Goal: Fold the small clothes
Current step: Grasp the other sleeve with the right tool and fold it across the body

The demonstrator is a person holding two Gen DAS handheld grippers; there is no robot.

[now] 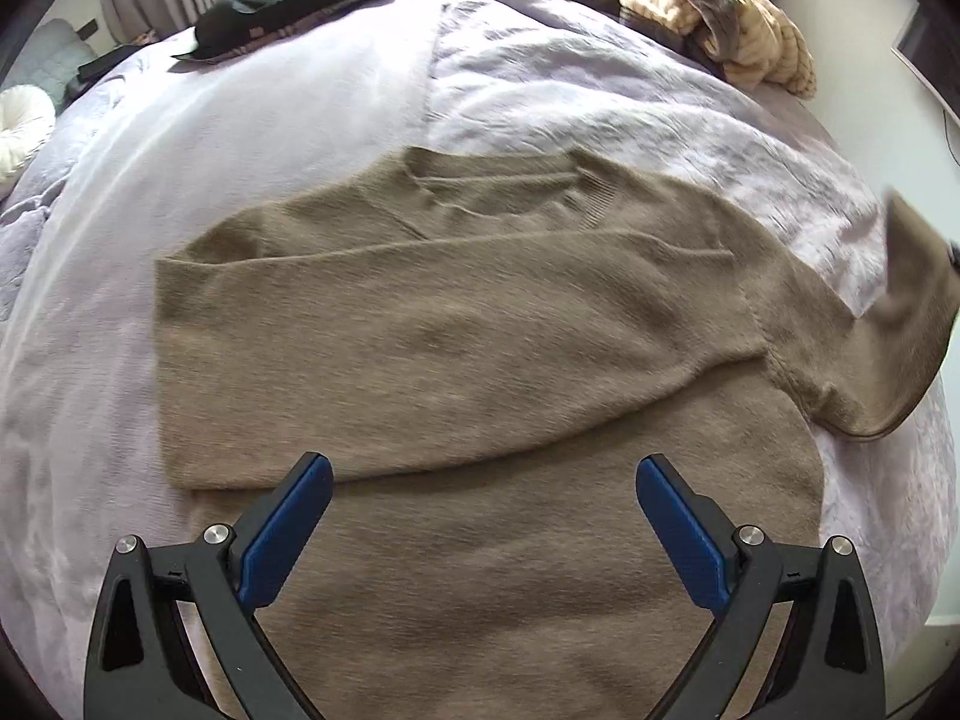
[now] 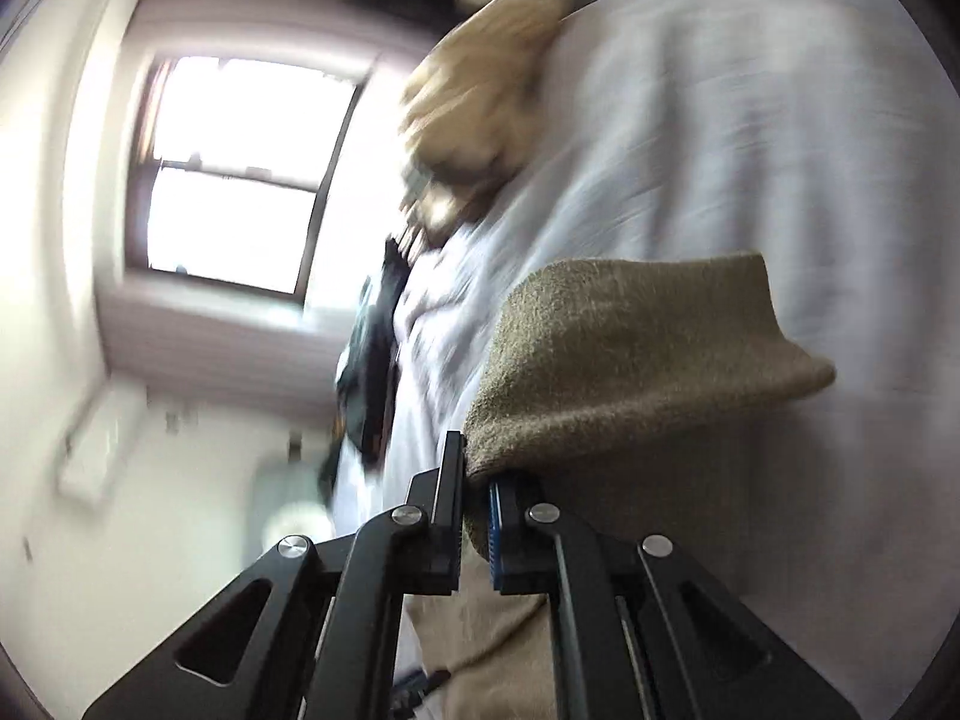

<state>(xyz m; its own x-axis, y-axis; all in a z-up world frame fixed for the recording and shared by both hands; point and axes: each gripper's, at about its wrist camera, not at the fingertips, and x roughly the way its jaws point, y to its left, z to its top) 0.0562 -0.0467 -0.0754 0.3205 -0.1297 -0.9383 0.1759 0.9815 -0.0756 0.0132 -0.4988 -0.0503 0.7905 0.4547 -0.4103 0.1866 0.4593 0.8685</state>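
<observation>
My left gripper (image 1: pixel 483 489) hangs with jaws spread wide above the brown sweater (image 1: pixel 480 360) lying flat mid-bed (image 1: pixel 300 120), one sleeve folded across, while my right gripper (image 2: pixel 477 516) is clamped on a lifted sleeve (image 2: pixel 630 360).

No legible text or labels anywhere

light: daylight, window (image 2: pixel 234 174) blown out | right wrist: motion-blurred | left wrist: sharp | edges: fisheye-bent
</observation>
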